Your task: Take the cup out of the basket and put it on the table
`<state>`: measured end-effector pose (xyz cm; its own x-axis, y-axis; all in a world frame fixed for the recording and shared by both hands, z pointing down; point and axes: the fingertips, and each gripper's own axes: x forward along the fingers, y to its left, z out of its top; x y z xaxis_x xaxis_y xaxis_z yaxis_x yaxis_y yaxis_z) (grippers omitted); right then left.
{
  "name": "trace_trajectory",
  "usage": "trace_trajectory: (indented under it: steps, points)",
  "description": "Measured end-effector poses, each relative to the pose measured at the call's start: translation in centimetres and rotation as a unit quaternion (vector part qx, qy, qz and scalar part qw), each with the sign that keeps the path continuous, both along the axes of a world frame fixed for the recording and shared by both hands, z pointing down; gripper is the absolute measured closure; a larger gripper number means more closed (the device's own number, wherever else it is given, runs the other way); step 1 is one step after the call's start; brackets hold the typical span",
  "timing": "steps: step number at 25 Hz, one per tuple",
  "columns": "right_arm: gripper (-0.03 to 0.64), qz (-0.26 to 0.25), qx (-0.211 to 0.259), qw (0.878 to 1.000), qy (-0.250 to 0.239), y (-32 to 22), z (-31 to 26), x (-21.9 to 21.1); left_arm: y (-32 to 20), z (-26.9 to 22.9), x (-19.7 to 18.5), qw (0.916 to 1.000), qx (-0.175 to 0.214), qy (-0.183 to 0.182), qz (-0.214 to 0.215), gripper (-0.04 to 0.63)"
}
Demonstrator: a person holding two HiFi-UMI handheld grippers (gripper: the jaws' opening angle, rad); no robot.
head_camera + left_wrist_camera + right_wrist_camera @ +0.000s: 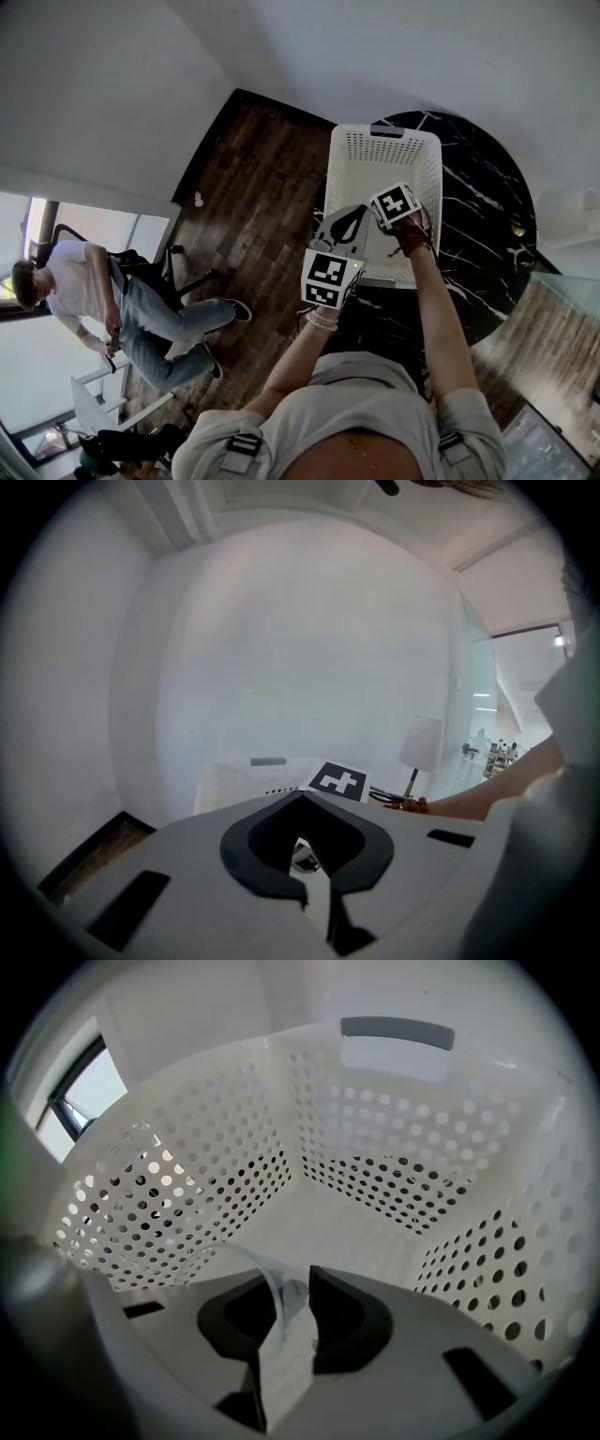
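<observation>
Two grippers are in play, and only one is loaded. At far left of the head view a seated person is well apart from the work and poses no obstacle.

The left gripper has its jaws closed together on nothing. It points up past the basket toward a bare wall and hovers just beside the basket's near edge. That is one hazard: it shares the space where the cup would come up and out, so a lift toward the person could knock the cup against it.

Further right, the right gripper is down inside the white perforated basket, clenched on the thin side wall of a clear plastic cup. The cup's rim arcs up just left of the jaws. It looks raised off the basket floor, though its transparent body is hard to trace.

The grip is probably the weak point. A pinch on one flimsy wall may buckle it, or let the cup swing and slip during the lift.

The basket walls stand high around the jaws, so a low or slanted exit could snag the cup on the rim and drag the light basket across the dark marble table. Open marble to the basket's right looks the safer landing.
</observation>
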<state>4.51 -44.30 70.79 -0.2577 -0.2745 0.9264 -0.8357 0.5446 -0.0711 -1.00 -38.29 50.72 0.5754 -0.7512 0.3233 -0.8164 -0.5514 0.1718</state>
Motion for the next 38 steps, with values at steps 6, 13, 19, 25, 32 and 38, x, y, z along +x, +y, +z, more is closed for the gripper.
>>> trace_trajectory:
  steps: [6,13,19,25,32,38]
  points:
    - [0.535,-0.003,0.002,1.0,0.005,0.0,0.0,0.2,0.0,0.0,0.1,1.0,0.0,-0.002,0.001,0.589]
    - [0.551,-0.007,0.0,0.999,0.033,0.6,-0.7,0.6,0.0,0.0,0.0,1.0,0.0,0.0,0.001,0.589]
    - [0.569,-0.014,0.005,1.0,0.022,0.7,-0.5,0.1,0.0,-0.2,-0.1,1.0,-0.001,0.008,-0.003,0.589]
    - [0.586,-0.009,0.019,1.0,-0.009,0.5,-0.8,-0.7,0.2,-0.3,-0.3,0.9999,-0.003,0.015,-0.005,0.589]
    - [0.586,0.008,0.031,0.999,-0.017,0.0,-1.7,-0.1,0.1,-0.8,-0.7,0.9999,0.004,0.01,-0.009,0.589]
    - [0.586,0.013,0.029,0.998,-0.05,0.2,-2.7,-1.0,0.0,-0.8,-1.3,0.9998,0.004,0.007,-0.018,0.589]
